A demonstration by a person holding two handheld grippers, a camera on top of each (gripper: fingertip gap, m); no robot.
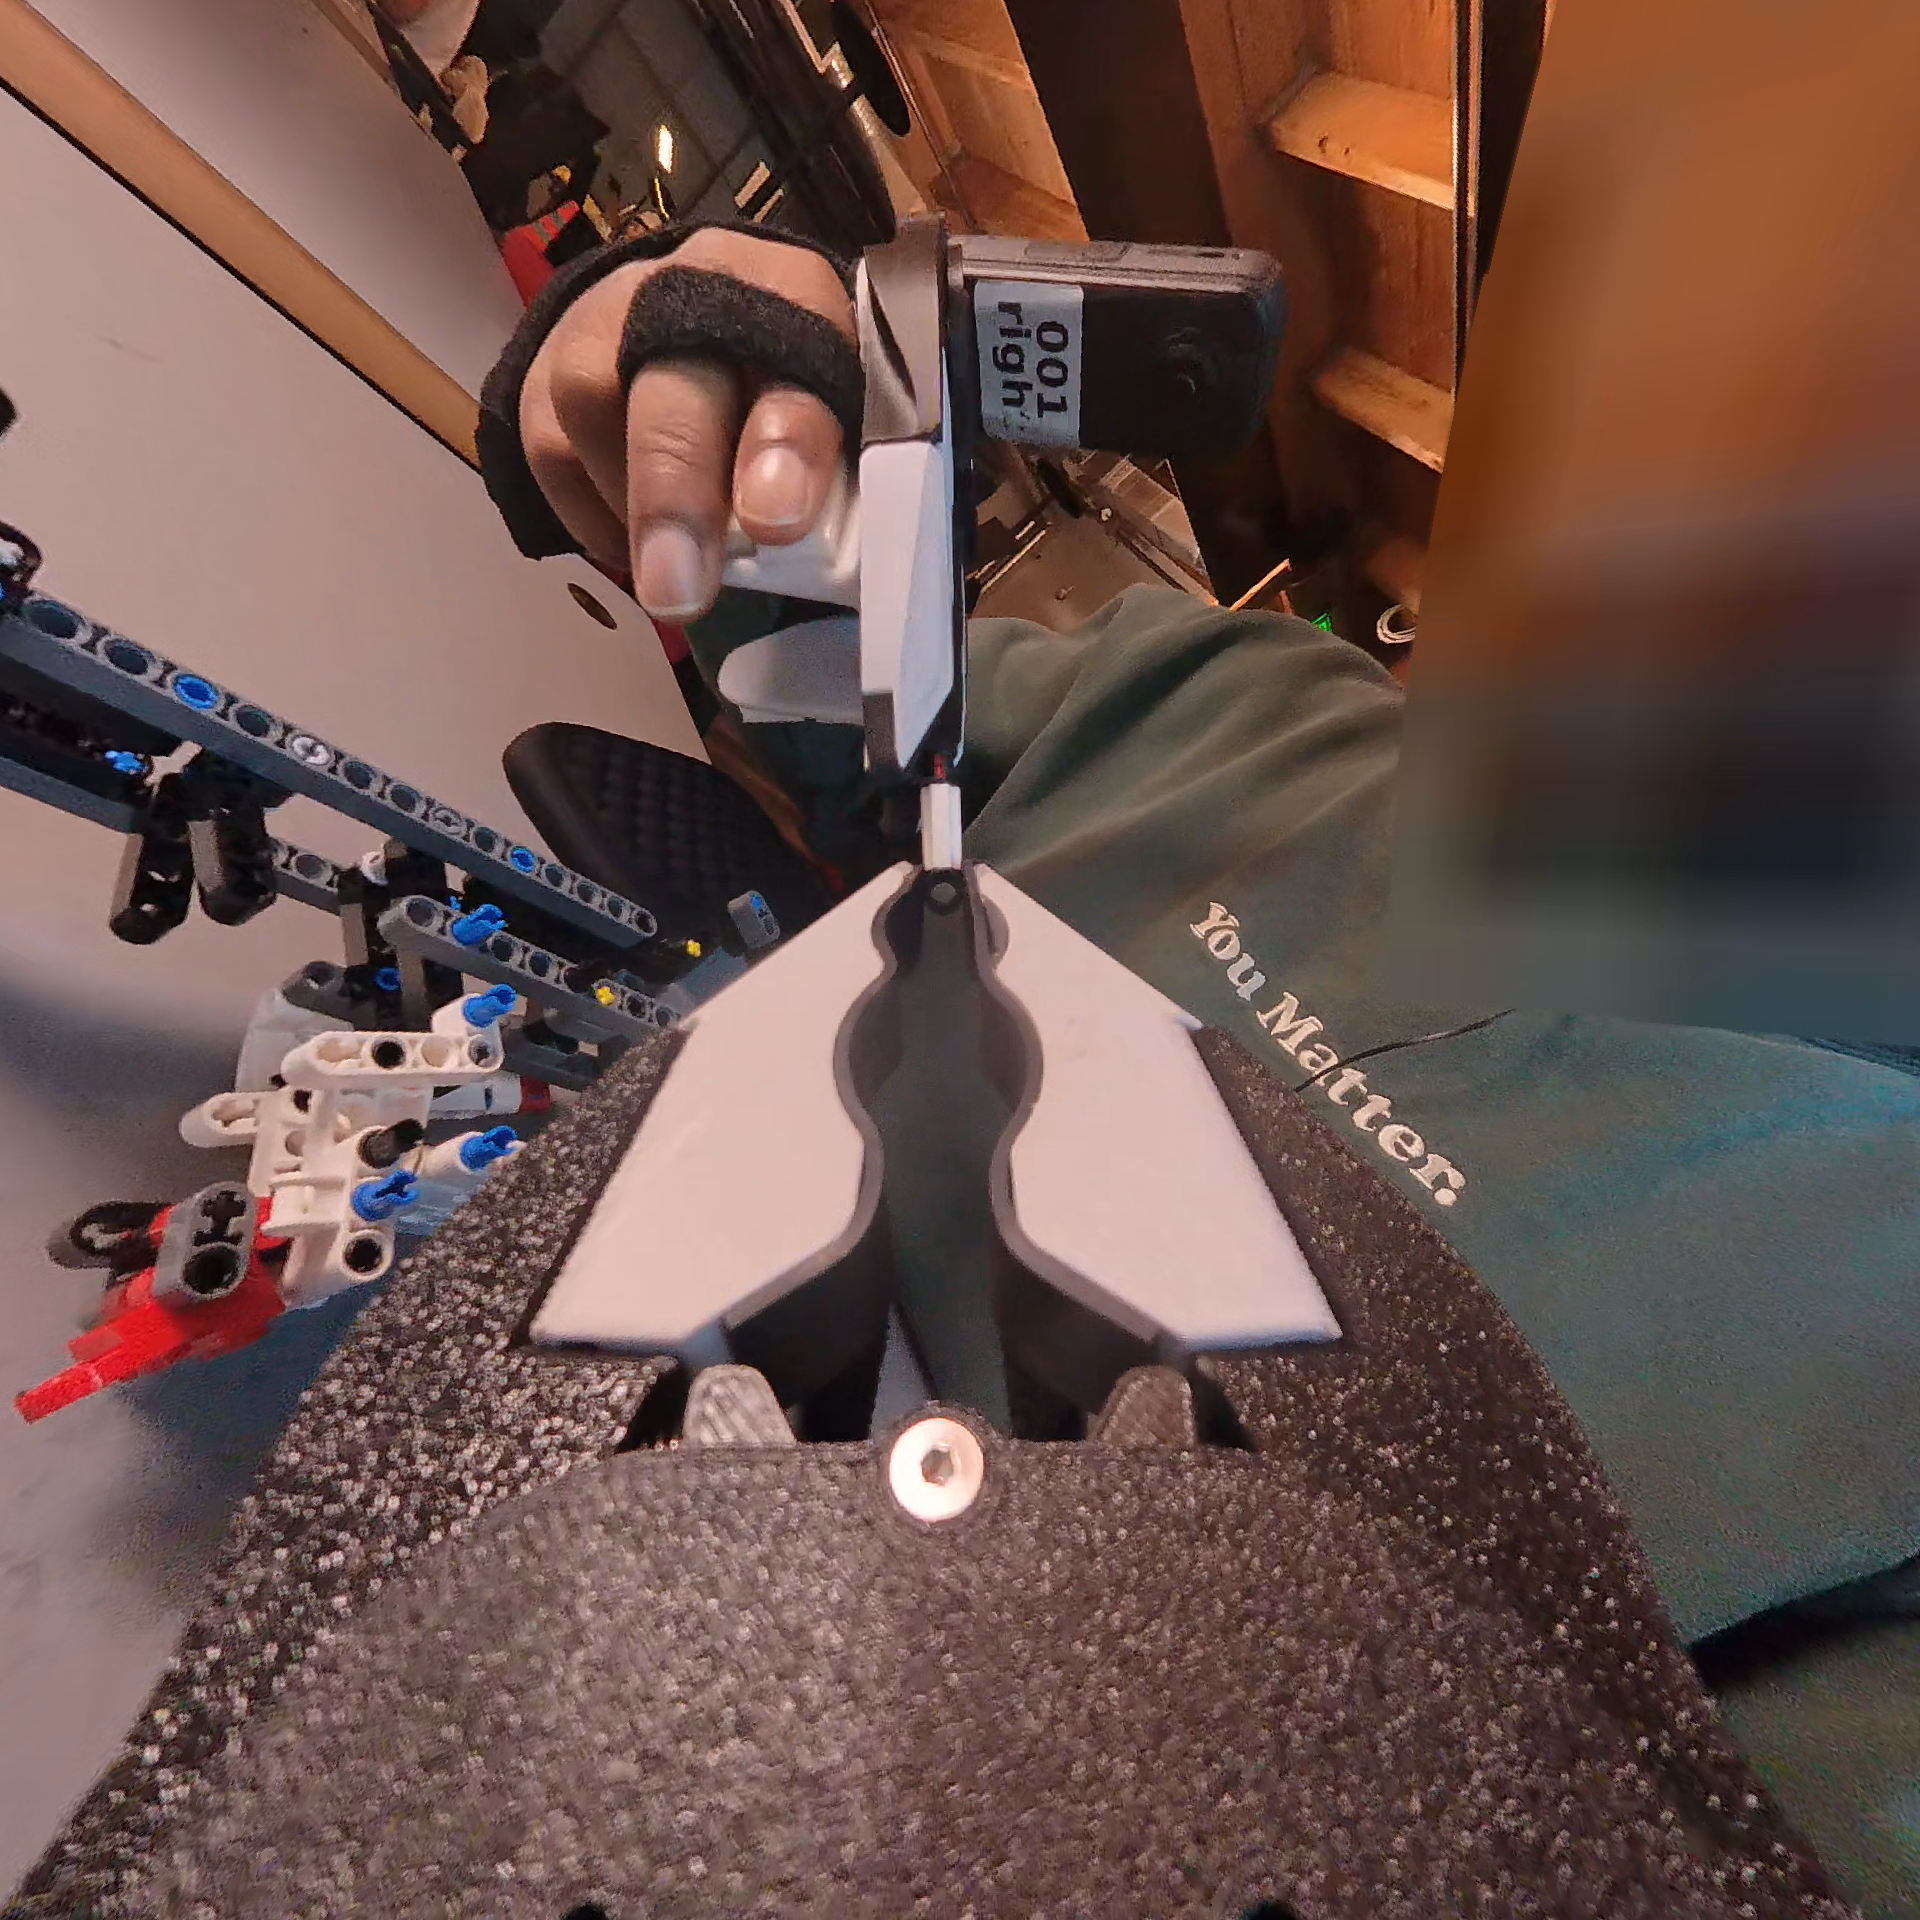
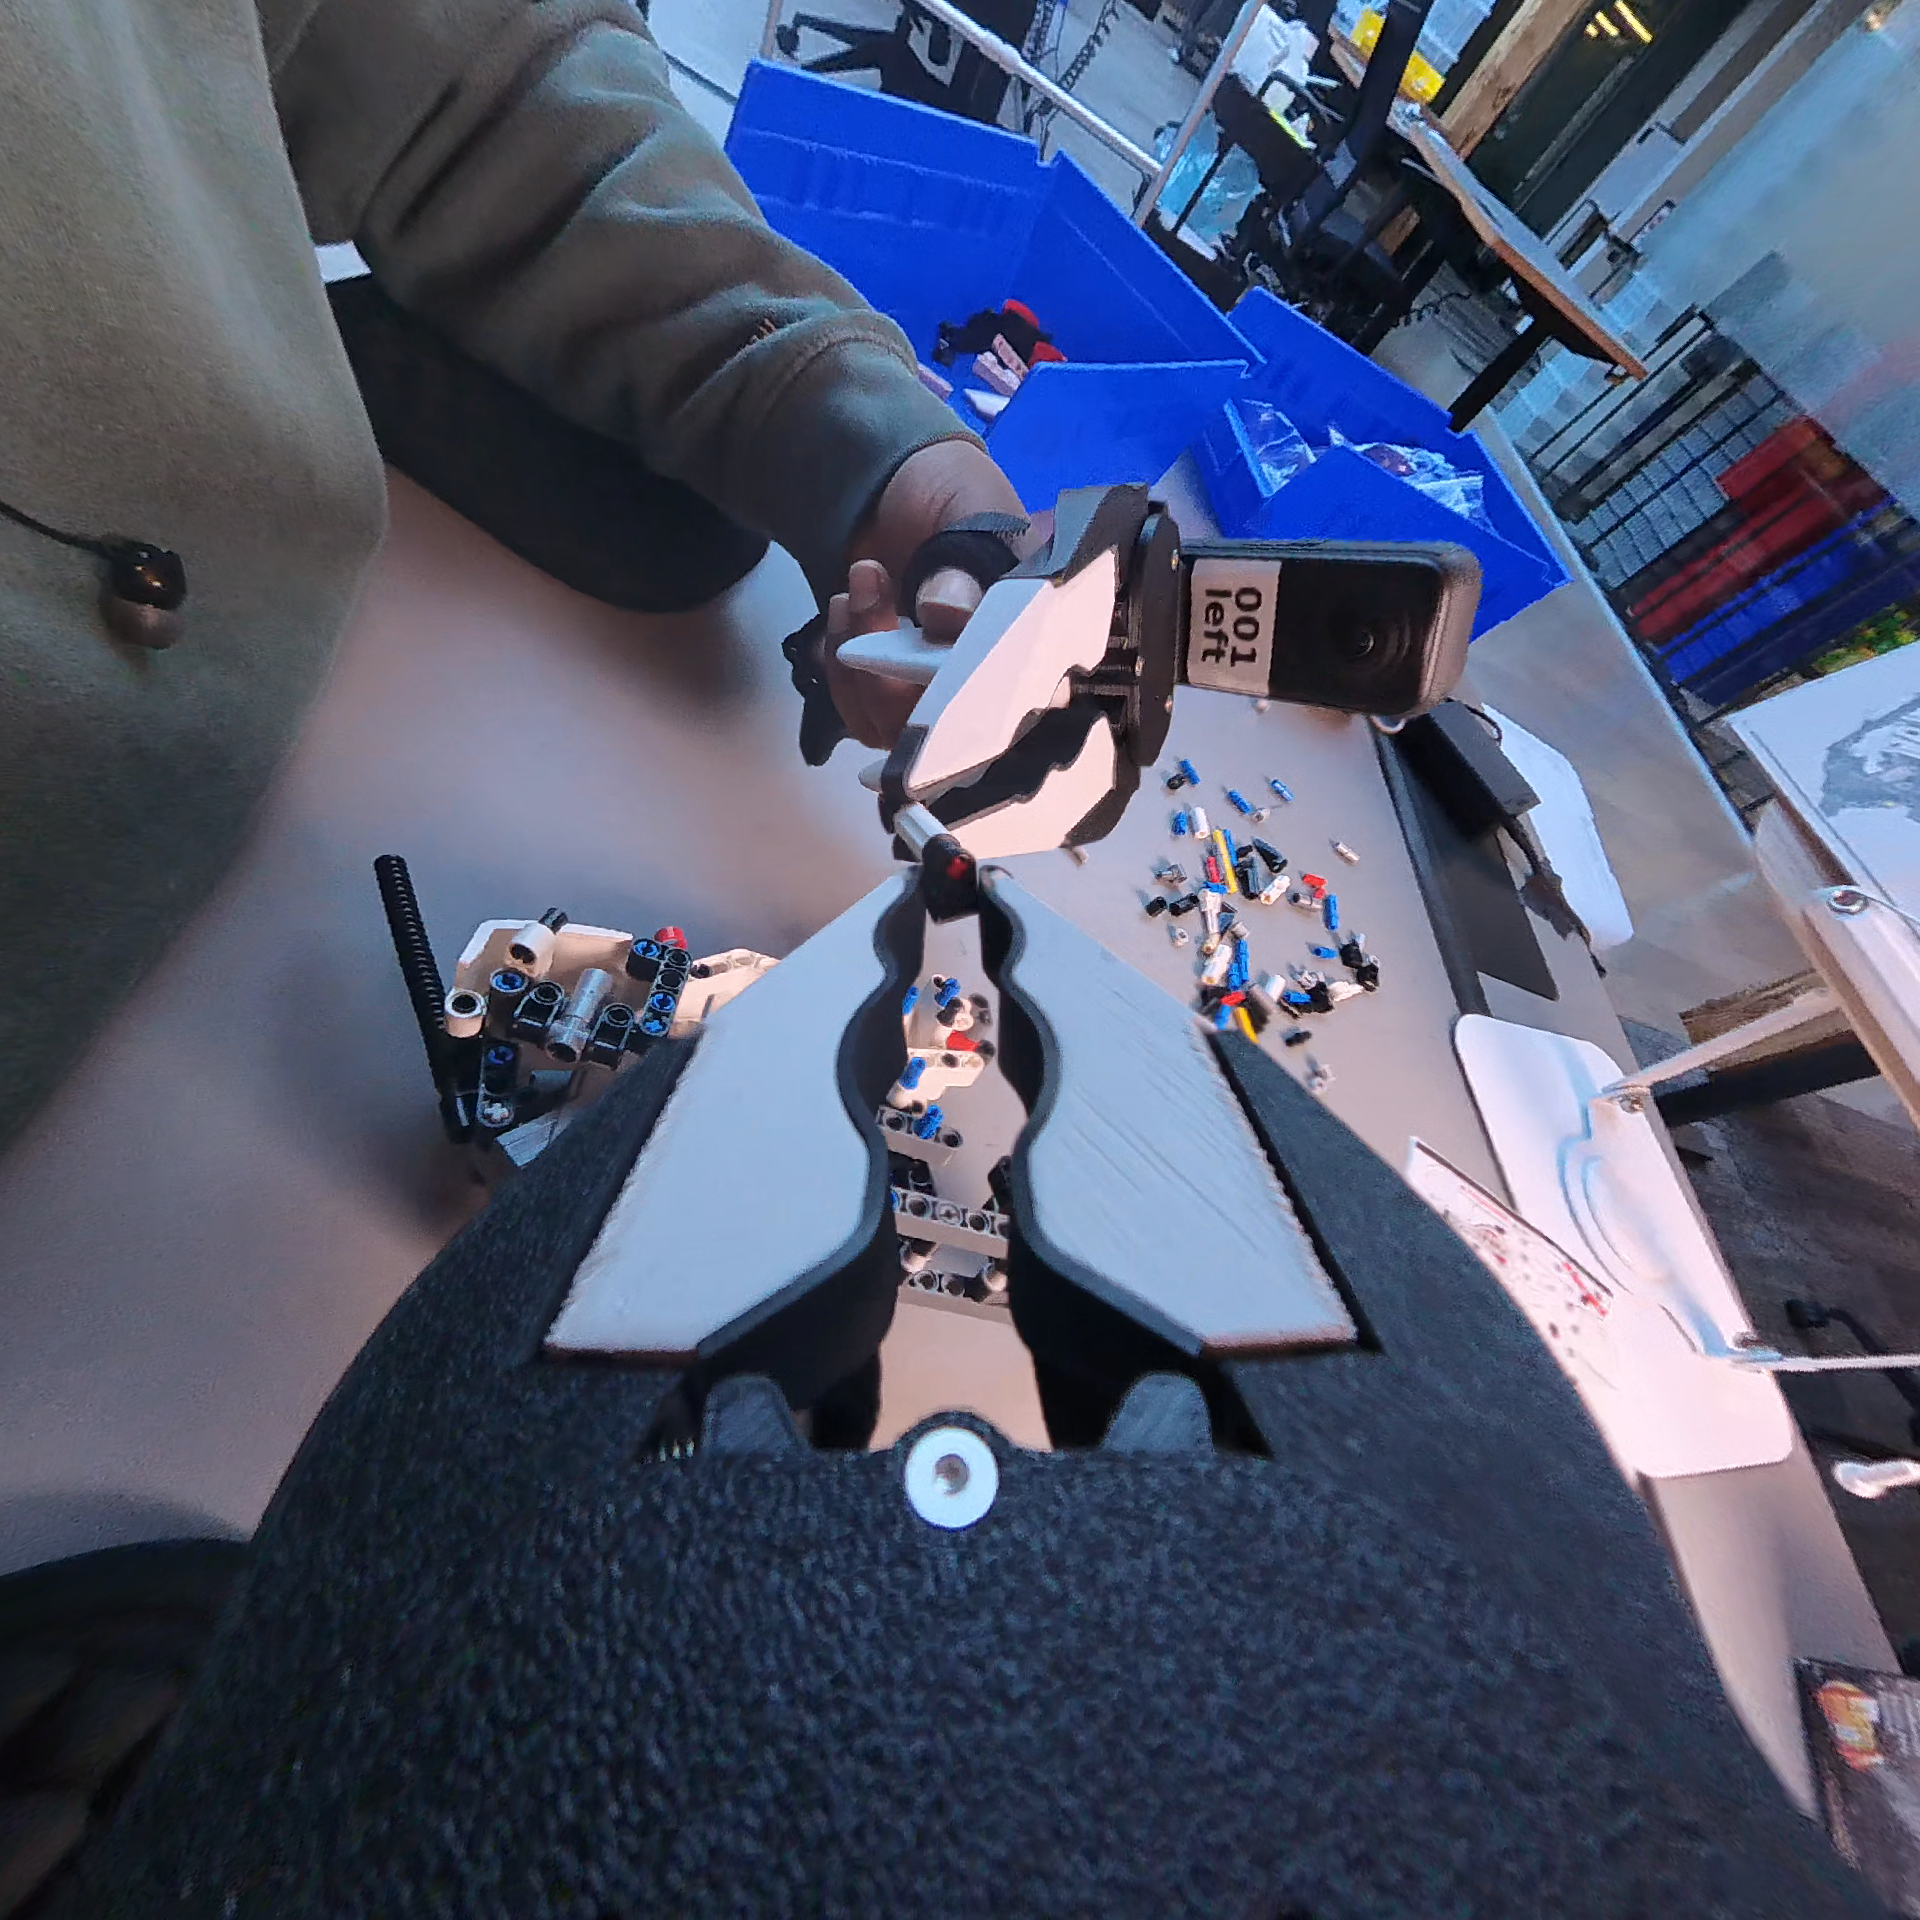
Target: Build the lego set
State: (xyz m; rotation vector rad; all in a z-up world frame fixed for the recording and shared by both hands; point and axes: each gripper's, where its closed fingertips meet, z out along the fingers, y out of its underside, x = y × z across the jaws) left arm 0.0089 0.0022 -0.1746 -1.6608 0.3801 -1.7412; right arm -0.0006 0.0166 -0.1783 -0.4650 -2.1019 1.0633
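A small white sleeve [image 1: 942, 821] and a black piece with a red pin [image 2: 948, 871] are held tip to tip in mid-air above the tabletop [image 2: 582, 790], between the two claws. The left claw [image 1: 940, 891] is clenched on the black end as its own camera shows it; the right claw [image 2: 948, 883] is closed on the black-and-red piece, while the white sleeve is gripped by the left claw seen opposite. Exactly which part belongs to which grip cannot be told for certain, since the joint is tiny and partly hidden.

The step in hand appears to be the mating of these two small parts. It would be done best with both pieces kept on one straight axis, the push fed slowly along it, and neither grip loosened until the seat is felt; a skewed push would likely pop a piece free.

Below, the half-built model [image 1: 343, 831] of grey beams, white connectors and blue pins lies on the tabletop, with loose pins [image 2: 1242, 914] scattered nearby and blue bins [image 2: 1122, 416] set further back.
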